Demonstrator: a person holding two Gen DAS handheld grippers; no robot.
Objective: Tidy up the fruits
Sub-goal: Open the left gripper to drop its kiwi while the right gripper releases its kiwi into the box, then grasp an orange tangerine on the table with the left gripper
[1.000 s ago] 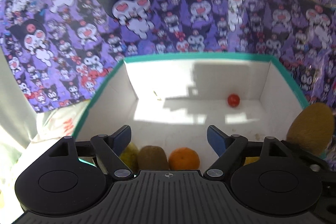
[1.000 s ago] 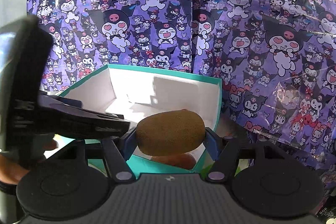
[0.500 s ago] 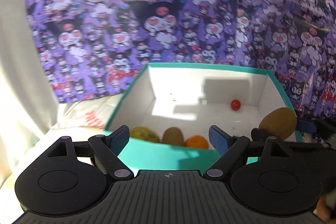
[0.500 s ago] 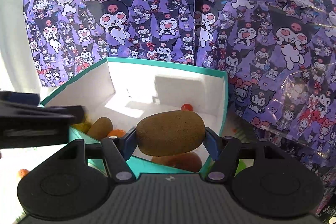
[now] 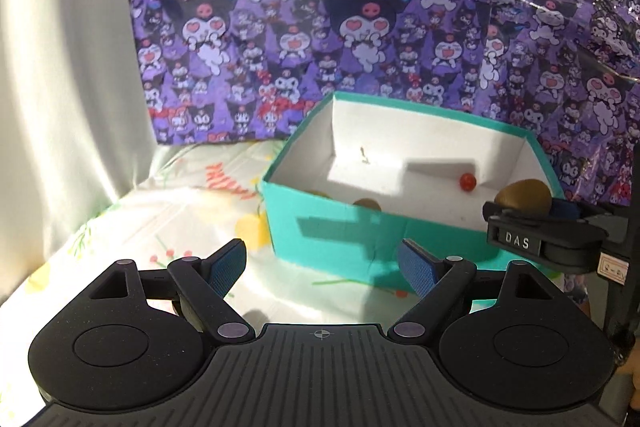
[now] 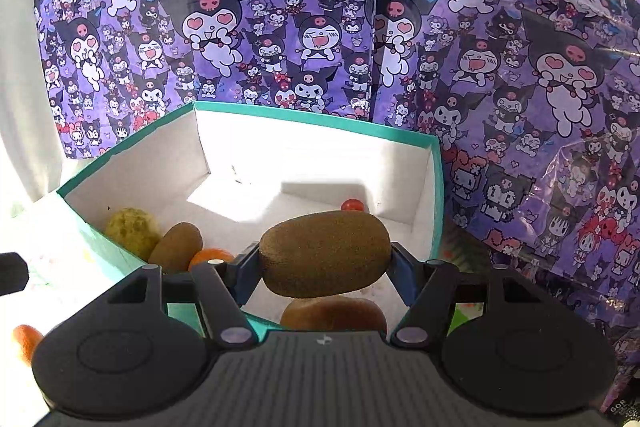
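Kiwi (image 6: pixel 325 253) crosswise between right fingers (image 6: pixel 403 273)

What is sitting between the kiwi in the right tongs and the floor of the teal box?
Another kiwi lies directly under the held kiwi, near the teal box's front wall. Bare white floor lies just beyond it, toward the cherry tomato. No lid covers the box.

In the left wrist view, white letters "DAS" stand on a small black label (image 5: pixel 517 241) on the side of the right gripper (image 5: pixel 548 223), which sits to the right of and beyond the left gripper's right finger. Red lettering on the floral tablecloth (image 5: pixel 224 183), ahead and left of the left finger, is too distorted to read
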